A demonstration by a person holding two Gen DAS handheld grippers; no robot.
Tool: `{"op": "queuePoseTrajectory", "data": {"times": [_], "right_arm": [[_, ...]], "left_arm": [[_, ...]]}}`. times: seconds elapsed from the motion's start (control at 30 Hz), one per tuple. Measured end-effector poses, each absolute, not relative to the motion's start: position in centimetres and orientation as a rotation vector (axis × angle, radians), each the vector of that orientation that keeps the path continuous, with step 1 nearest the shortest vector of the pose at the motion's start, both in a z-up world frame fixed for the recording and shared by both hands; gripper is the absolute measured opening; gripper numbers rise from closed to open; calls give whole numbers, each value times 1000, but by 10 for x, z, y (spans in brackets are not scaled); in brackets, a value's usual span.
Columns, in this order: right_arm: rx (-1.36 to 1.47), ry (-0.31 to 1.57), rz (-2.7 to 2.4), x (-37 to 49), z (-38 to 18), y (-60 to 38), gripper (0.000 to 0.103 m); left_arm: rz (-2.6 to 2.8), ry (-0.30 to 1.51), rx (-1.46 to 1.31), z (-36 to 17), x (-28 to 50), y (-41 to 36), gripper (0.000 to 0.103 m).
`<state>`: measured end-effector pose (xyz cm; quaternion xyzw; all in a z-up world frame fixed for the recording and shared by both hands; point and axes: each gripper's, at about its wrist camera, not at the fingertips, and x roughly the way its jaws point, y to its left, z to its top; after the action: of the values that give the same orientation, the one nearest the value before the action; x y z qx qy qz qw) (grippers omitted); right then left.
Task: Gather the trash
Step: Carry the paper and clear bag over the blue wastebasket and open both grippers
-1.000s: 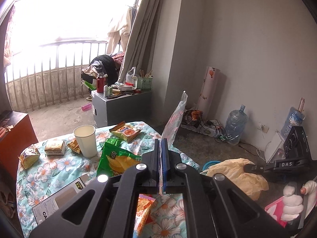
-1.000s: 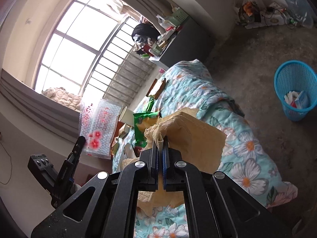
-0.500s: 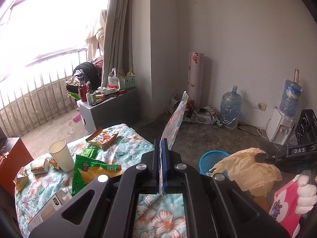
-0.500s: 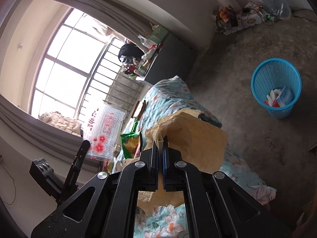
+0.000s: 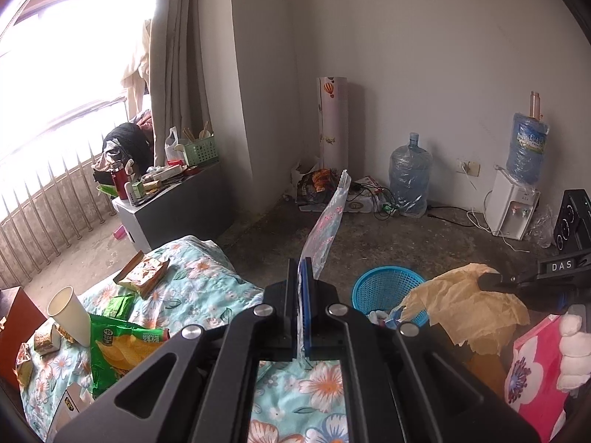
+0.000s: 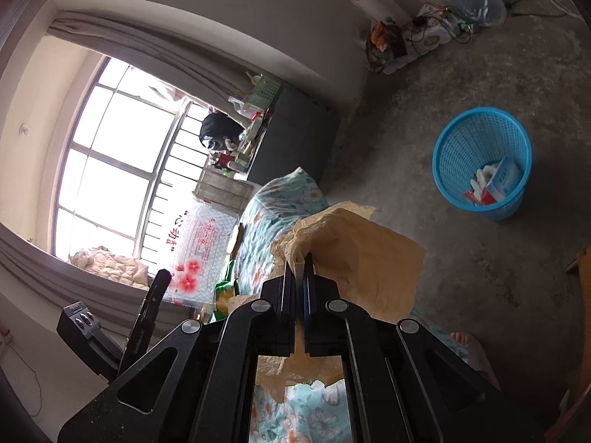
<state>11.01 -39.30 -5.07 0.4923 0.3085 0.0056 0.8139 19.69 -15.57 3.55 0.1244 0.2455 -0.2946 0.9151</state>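
Observation:
My left gripper [image 5: 303,264] is shut on a clear plastic bag [image 5: 327,221] printed with pink flowers; the bag stands up edge-on from the jaws and shows flat in the right wrist view [image 6: 201,247]. My right gripper [image 6: 298,258] is shut on a crumpled tan paper bag [image 6: 354,254], which also shows at the right of the left wrist view [image 5: 465,302]. A blue mesh waste basket [image 6: 484,162] with some wrappers in it stands on the concrete floor, beyond both grippers; from the left wrist it is partly hidden behind the tan bag [image 5: 384,288].
A floral-clothed table [image 5: 207,288] carries a green chip bag [image 5: 122,343], a paper cup [image 5: 70,313] and snack wrappers [image 5: 144,277]. A grey cabinet [image 5: 177,206], water jugs [image 5: 410,181], a dispenser [image 5: 511,206] and cables line the walls. A gloved hand [image 5: 574,354] holds the right gripper.
Both grippers swung right from the table toward the floor, still holding their bags. The blue basket came into the left wrist view and grew larger and nearer in the right wrist view.

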Motion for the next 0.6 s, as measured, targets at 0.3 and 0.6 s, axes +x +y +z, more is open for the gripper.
{"op": "queuePoseTrajectory", "data": {"times": [0.3,0.6], "right_arm": [[1127,649,-105,116,-81,-444,2],[1190,754,-267,174,-154,-517,2]], "left_arm": [[-787,690,232,0,242,-231,1],[-910,958,245,-73,306,-342,1]]}}
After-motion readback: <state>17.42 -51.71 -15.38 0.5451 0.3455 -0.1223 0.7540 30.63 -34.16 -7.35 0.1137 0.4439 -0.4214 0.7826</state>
